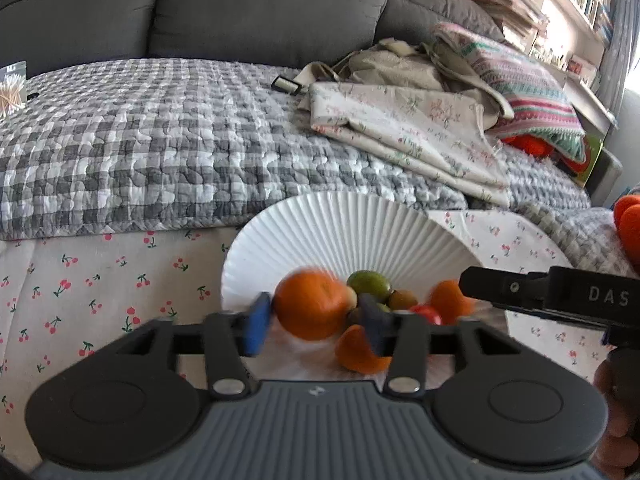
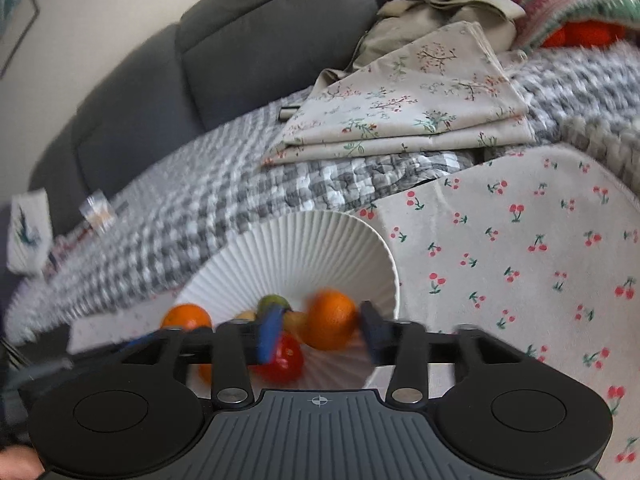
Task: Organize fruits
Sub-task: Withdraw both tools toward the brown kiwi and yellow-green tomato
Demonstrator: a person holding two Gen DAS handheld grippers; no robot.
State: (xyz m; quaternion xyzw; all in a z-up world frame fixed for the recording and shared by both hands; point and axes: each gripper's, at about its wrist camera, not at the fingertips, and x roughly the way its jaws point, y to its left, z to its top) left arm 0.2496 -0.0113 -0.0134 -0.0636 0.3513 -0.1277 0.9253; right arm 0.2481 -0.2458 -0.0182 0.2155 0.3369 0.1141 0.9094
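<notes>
A white ribbed bowl [image 1: 340, 232] stands on the cherry-print cloth and holds several fruits. In the left wrist view my left gripper [image 1: 316, 320] has its fingers on either side of a blurred orange [image 1: 312, 306] over the bowl. A green fruit [image 1: 369, 285], a red fruit [image 1: 428, 314] and other orange fruits [image 1: 362, 350] lie beside it. In the right wrist view my right gripper [image 2: 322, 332] brackets another orange [image 2: 332, 320] inside the bowl [image 2: 300, 248], with a red fruit [image 2: 286, 360] under its left finger. The right gripper's body [image 1: 552, 294] shows at the right of the left view.
A grey checked quilt [image 1: 160, 140] covers the sofa behind the bowl. Folded floral cloths [image 1: 408, 128] and a striped blanket [image 1: 528, 88] are piled at the back right. A jar of sticks [image 1: 12, 88] stands far left. Cherry-print cloth [image 2: 520, 260] spreads right of the bowl.
</notes>
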